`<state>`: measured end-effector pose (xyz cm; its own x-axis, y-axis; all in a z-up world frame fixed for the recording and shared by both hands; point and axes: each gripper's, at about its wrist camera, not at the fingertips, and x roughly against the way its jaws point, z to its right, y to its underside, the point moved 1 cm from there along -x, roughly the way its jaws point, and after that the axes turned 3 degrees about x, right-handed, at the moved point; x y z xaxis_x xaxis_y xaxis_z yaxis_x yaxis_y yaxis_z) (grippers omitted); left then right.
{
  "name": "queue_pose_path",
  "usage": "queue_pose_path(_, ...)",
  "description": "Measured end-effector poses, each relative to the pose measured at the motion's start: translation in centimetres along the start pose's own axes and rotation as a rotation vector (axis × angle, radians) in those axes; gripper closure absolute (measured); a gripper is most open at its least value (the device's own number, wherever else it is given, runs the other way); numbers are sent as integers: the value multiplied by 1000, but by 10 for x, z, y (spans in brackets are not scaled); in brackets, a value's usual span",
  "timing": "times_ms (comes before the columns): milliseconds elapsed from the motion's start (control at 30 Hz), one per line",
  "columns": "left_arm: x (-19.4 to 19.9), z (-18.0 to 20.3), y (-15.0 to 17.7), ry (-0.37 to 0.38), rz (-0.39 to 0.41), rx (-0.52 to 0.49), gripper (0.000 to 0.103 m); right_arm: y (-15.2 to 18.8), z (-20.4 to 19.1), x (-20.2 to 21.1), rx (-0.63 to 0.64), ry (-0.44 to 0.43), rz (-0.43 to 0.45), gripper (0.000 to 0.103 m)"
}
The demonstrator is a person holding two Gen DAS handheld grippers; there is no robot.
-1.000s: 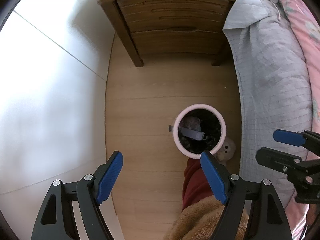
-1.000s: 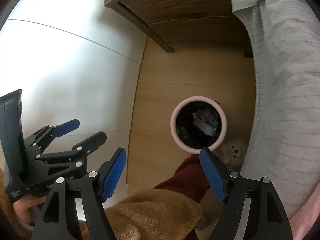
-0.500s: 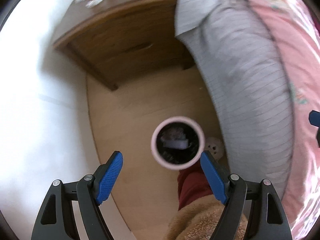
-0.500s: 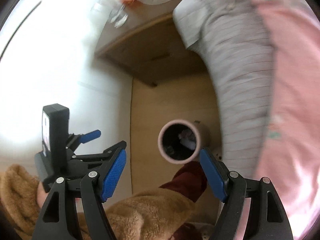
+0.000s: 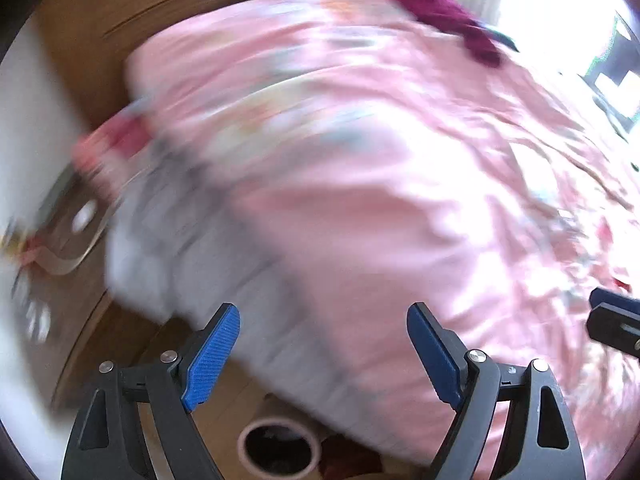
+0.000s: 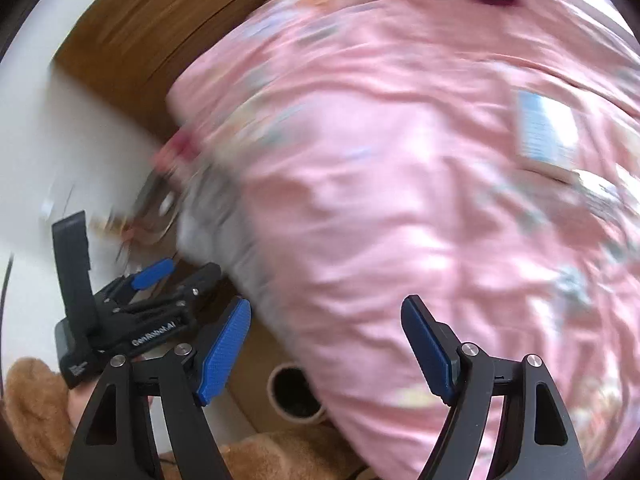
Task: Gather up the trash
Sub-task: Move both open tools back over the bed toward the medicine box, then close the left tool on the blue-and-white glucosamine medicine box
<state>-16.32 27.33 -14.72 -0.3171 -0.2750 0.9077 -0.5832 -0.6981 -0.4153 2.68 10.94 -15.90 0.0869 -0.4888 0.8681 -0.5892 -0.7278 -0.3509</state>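
Observation:
The pink-rimmed trash bin stands on the wooden floor, low in the left wrist view; it also shows low in the right wrist view. My left gripper is open and empty, high above the bed. My right gripper is open and empty too, pointing over the pink duvet. A light blue and white flat packet lies on the duvet at the right of the right wrist view. The left gripper's body shows at the left of the right wrist view. Both views are blurred.
The pink duvet fills most of both views, with a grey sheet over the bed's side. A wooden headboard is at the top left. A nightstand with a glass dish and small items sits left.
Both grippers have swung up from the bin toward the bed. The bin has slid to the bottom of both views and the pink duvet now fills them. Both grippers stay open.

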Motion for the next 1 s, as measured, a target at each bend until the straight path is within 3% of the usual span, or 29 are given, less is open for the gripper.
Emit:
queue_pose_path(100,-14,53,-33,104,-15,-92,14,6,40,28,-128,55,59,24)
queue_pose_path(233,-37,129,-73,210,-59,-197,13,19,88,60,-277,65,129,24)
queue_pose_path(367,-66,191,-111,272,-106,-233,9,24,117,85,-333,103,151,24)
queue_pose_path(500,-110,247,-132,301,-206,-263,9,27,143,104,-351,101,172,22)
queue_pose_path(733,-168,284,-148,305,-307,-219,9,24,181,110,-381,66,155,21)
queue_pose_path(1000,-210,310,-153,262,-350,-224,9,17,211,93,-424,14,116,21)
